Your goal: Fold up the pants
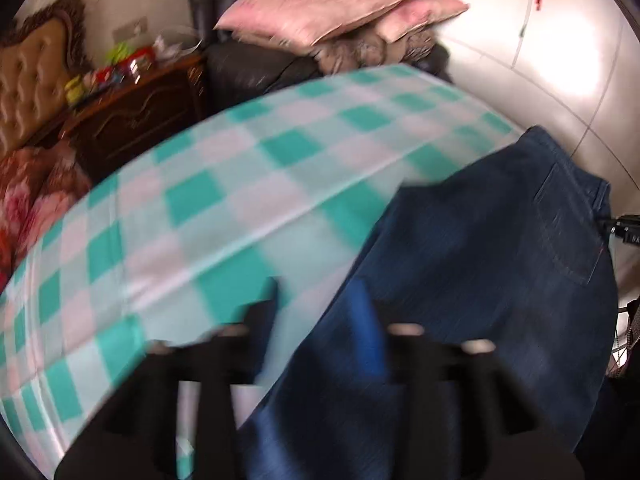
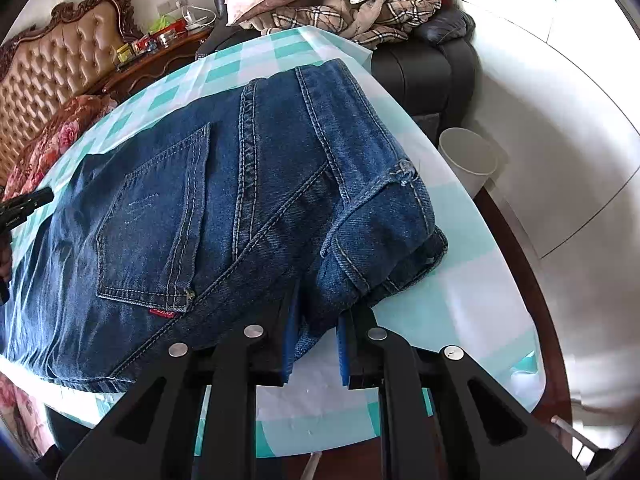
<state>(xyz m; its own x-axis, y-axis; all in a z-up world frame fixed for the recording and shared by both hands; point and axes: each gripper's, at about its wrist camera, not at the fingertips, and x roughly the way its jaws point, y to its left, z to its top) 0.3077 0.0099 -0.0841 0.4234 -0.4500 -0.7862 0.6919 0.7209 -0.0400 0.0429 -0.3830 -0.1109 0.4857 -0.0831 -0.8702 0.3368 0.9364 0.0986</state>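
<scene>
Fingers on my right gripper [image 2: 316,344] are pinching the near waistband corner of the jeans [image 2: 224,200], blue pads pressed close on the denim fold; that gripper tilts steeply down toward the desk [image 2: 460,304] from the near edge. On my left gripper [image 1: 320,320] the fingers stand partly spread over the jeans' left edge, one over the checked cloth [image 1: 200,200], one over the denim. That view is too blurred for me to tell whether they touch the fabric. It also tilts downward. The jeans lie flat on the teal-and-white checked cloth, back pocket [image 2: 156,216] facing up, waistband toward the right and near side, long axis running left across the desk toward my left gripper.
</scene>
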